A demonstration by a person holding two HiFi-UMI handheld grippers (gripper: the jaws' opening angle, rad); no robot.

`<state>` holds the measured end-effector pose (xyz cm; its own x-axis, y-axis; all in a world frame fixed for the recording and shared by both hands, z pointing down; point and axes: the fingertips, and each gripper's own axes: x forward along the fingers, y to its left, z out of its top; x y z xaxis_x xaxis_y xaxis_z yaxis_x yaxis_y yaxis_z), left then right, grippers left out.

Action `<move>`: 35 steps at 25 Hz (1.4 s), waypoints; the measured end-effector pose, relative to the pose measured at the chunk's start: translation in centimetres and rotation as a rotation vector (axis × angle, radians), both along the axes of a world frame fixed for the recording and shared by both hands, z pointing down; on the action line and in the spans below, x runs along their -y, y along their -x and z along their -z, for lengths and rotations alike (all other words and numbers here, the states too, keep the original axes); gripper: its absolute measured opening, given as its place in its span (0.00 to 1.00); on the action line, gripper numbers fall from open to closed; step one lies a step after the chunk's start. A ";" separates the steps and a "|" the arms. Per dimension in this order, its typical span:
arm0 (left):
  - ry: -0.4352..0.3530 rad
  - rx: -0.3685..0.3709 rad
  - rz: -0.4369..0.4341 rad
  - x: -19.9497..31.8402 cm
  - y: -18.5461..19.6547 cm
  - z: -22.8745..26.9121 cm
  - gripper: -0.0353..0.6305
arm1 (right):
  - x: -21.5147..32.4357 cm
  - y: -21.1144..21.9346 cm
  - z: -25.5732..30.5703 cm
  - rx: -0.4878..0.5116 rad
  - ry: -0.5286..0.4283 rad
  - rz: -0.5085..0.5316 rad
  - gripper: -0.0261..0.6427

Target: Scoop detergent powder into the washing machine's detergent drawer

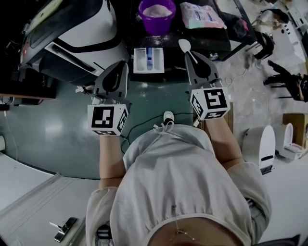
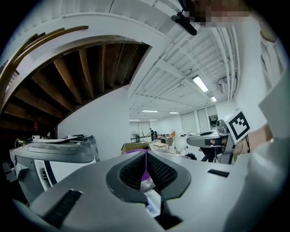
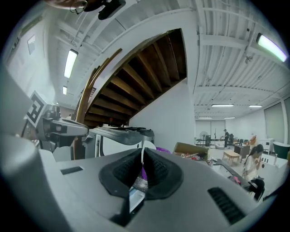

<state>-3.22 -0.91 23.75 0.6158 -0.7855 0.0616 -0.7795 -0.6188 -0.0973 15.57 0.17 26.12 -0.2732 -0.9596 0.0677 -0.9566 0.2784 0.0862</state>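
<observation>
The white detergent drawer (image 1: 148,60) lies pulled out, with the washing machine (image 1: 72,33) to its left. Behind the drawer stands a purple bowl (image 1: 157,14) holding white powder, and a detergent bag (image 1: 201,15) lies to the bowl's right. My right gripper (image 1: 195,56) is shut on the handle of a white spoon (image 1: 185,46), whose empty bowl points past the drawer's right side. In the right gripper view the spoon (image 3: 145,148) rises between the closed jaws. My left gripper (image 1: 123,66) hovers just left of the drawer, shut with nothing held. The drawer (image 2: 153,202) shows through its jaw slit.
A dark table (image 1: 226,41) carries the bowl and the bag. Cables and a white shoe (image 1: 168,116) lie on the green floor (image 1: 57,134). White appliances (image 1: 262,144) stand at the right, with black gear (image 1: 288,79) beyond.
</observation>
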 end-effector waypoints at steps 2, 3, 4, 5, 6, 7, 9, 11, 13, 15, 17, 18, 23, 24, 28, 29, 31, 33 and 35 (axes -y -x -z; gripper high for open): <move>-0.003 0.001 0.009 2.3 -1.5 0.0 0.09 | 2.5 -1.0 0.1 -0.004 0.001 0.022 0.05; -0.002 0.003 0.014 3.2 -2.2 -0.1 0.09 | 3.7 -1.6 0.1 -0.008 0.001 0.031 0.05; 0.001 0.004 0.018 4.1 -2.7 -0.3 0.09 | 4.8 -2.1 0.0 -0.013 0.003 0.038 0.05; 0.007 0.005 0.022 4.8 -3.2 -0.5 0.09 | 5.8 -2.6 -0.1 -0.017 0.007 0.044 0.05; 0.014 0.007 0.025 5.6 -3.6 -0.8 0.09 | 6.8 -3.0 -0.2 -0.019 0.013 0.048 0.05; 0.020 0.009 0.027 6.3 -3.9 -1.0 0.09 | 7.8 -3.3 -0.3 -0.020 0.019 0.051 0.05; 0.029 0.015 0.028 7.7 -4.2 -1.2 0.09 | 9.7 -3.6 -0.4 -0.022 0.029 0.056 0.05; 0.032 0.018 0.027 9.2 -4.3 -1.4 0.09 | 11.4 -3.7 -0.6 -0.026 0.039 0.060 0.05; 0.034 0.017 0.021 10.7 -4.3 -1.6 0.09 | 13.1 -3.6 -0.8 -0.035 0.051 0.064 0.05; 0.033 0.015 0.009 12.4 -4.3 -1.8 0.09 | 14.9 -3.3 -1.1 -0.044 0.068 0.069 0.05; 0.031 0.015 -0.012 14.2 -4.3 -1.9 0.09 | 16.8 -2.9 -1.4 -0.056 0.091 0.074 0.05; 0.032 0.015 -0.026 15.0 -4.3 -1.9 0.09 | 17.8 -2.7 -1.5 -0.064 0.104 0.074 0.05; 0.036 0.017 -0.101 19.9 -4.1 -2.0 0.09 | 22.9 -2.1 -2.5 -0.096 0.197 0.068 0.05; 0.039 0.018 -0.114 20.8 -4.1 -2.2 0.09 | 24.0 -2.1 -2.8 -0.111 0.221 0.069 0.05; 0.052 0.028 -0.164 23.6 -4.0 -3.1 0.09 | 27.6 -1.8 -4.5 -0.169 0.349 0.093 0.05; 0.054 0.028 -0.176 24.1 -4.0 -3.3 0.09 | 28.3 -1.8 -5.0 -0.188 0.386 0.102 0.05; 0.049 0.023 -0.201 25.0 -4.0 -3.5 0.09 | 29.4 -1.6 -6.1 -0.245 0.464 0.123 0.05; 0.048 0.019 -0.225 25.8 -4.1 -3.8 0.09 | 30.1 -1.3 -7.0 -0.312 0.543 0.151 0.05; 0.053 0.016 -0.242 26.6 -4.0 -4.1 0.09 | 30.7 -0.7 -7.9 -0.362 0.625 0.182 0.05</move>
<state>0.74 -27.47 27.85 0.7840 -0.6110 0.1099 -0.6069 -0.7916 -0.0710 16.31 -30.53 34.07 -0.2816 -0.6543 0.7019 -0.8324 0.5304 0.1605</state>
